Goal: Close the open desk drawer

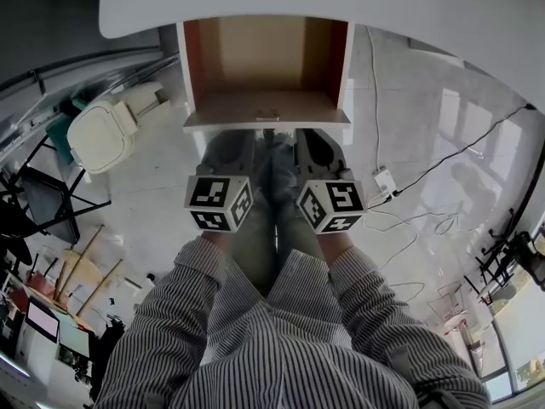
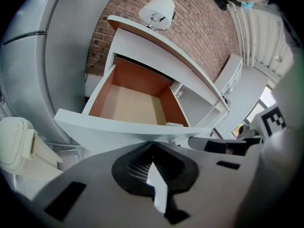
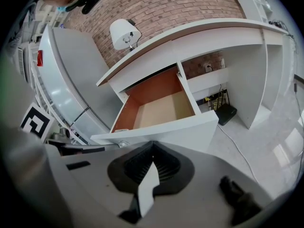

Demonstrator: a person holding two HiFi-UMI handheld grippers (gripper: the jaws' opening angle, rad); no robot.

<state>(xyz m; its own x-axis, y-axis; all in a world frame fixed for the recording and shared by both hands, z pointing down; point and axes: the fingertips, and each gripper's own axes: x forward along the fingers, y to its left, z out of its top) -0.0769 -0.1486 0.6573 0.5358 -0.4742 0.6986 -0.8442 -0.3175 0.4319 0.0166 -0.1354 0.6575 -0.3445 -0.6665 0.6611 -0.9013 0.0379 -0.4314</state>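
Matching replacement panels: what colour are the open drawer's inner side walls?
Reddish-brown side walls, pale tan bottom; clearest in the left gripper view.

An office-like room: a white desk (image 3: 213,39) against a brick wall (image 3: 166,4), a lamp (image 3: 122,32) on it (white shade), cables (image 1: 464,150) trailing beside it.

The person wears a long-sleeved shirt (image 1: 281,339) with fine grey-and-white stripes and greyish trousers (image 1: 262,228). The left tongs (image 1: 237,141) and the right tongs (image 1: 317,141) have smooth light-grey shells with black ribbed pads (image 2: 135,167). Each carries a white cube (image 1: 219,203) printed with black square markers.
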